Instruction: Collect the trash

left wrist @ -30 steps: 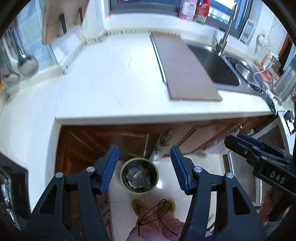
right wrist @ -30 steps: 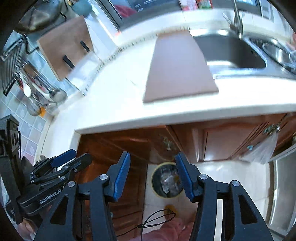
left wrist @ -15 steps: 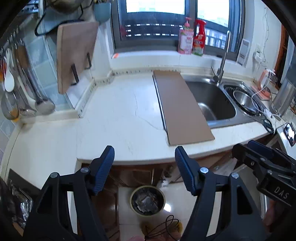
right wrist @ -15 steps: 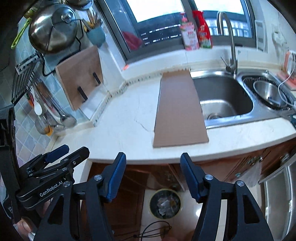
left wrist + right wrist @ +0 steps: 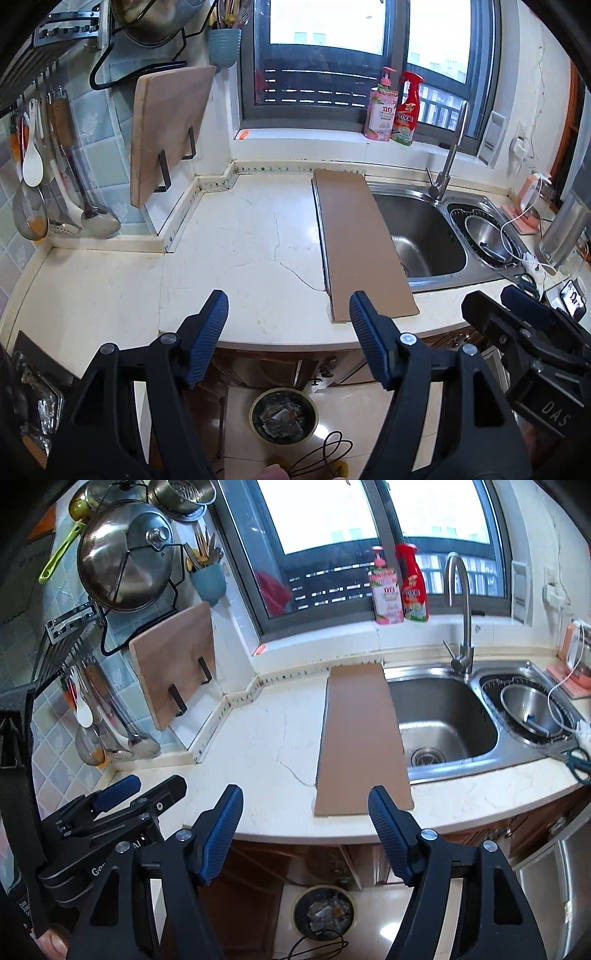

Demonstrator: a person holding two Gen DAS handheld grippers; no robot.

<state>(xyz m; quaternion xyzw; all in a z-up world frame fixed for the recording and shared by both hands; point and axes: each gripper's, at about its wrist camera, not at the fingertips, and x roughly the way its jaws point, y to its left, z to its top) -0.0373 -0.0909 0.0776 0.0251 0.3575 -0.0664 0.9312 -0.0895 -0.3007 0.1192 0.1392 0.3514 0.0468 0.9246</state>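
A round trash bin (image 5: 283, 414) with crumpled waste inside stands on the floor below the counter edge; it also shows in the right wrist view (image 5: 324, 906). My left gripper (image 5: 288, 317) is open and empty, held above the counter's front edge. My right gripper (image 5: 306, 812) is open and empty, beside it to the right. A flat brown cardboard strip (image 5: 360, 240) lies on the white counter (image 5: 240, 258), overlapping the sink's left rim; it also shows in the right wrist view (image 5: 360, 738). No loose trash shows on the counter.
A steel sink (image 5: 421, 236) with a faucet (image 5: 448, 158) lies right of the cardboard. A cutting board (image 5: 166, 129) leans at the back left, utensils (image 5: 48, 177) hang on the wall. Two bottles (image 5: 393, 107) stand on the window sill. Wooden cabinet doors (image 5: 480, 834) are below.
Both grippers have risen and tilted up from looking down at the bin to facing the counter and window. Both stayed open and empty.
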